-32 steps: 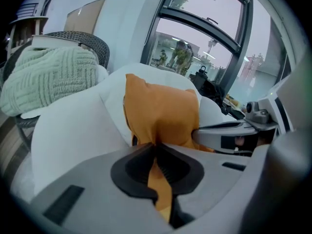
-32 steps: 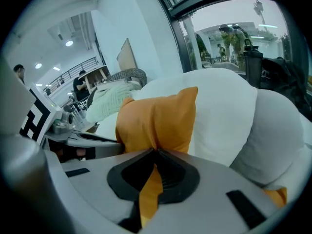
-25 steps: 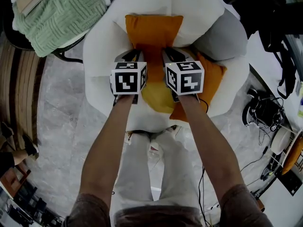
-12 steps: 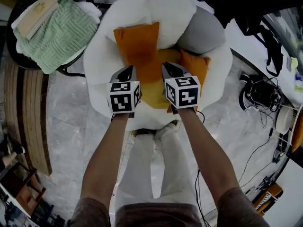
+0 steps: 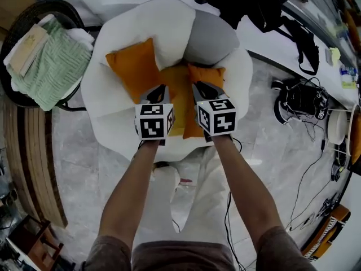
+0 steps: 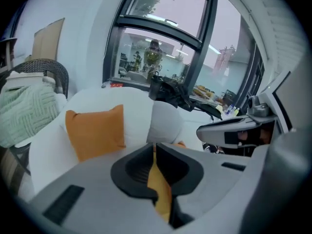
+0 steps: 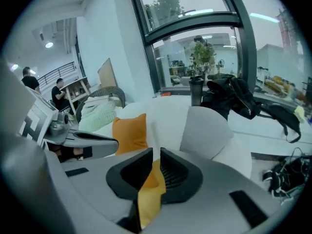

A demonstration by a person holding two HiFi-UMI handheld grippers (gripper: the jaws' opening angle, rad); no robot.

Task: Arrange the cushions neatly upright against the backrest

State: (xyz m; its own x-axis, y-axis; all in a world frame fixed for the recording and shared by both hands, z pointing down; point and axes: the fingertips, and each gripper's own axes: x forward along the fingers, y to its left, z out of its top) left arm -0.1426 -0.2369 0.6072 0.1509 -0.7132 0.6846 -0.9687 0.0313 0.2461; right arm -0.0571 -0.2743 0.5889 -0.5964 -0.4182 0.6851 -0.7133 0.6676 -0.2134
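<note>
Below us sits one white armchair, and on it we count four cushions: two orange, one yellow and one grey. The first orange cushion stands upright on the left, leaning on the backrest. The grey cushion leans on the backrest at the right, and the second orange cushion lies just in front of it, touching it. The yellow cushion sits between the two orange ones at the middle of the seat, raised at its near edge. We hold two grippers, side by side and close together over the seat's front. The left gripper has its jaws pressed together on a thin fold of the yellow cushion, which runs up through the narrow slit between them in the left gripper view. The right gripper has its jaws pinching a slightly thicker fold of what looks like the same yellow fabric, hanging down between them in the right gripper view. To the left of the armchair stands one dark wicker chair carrying one folded green blanket. One black bag lies on the white surface behind the armchair.
</note>
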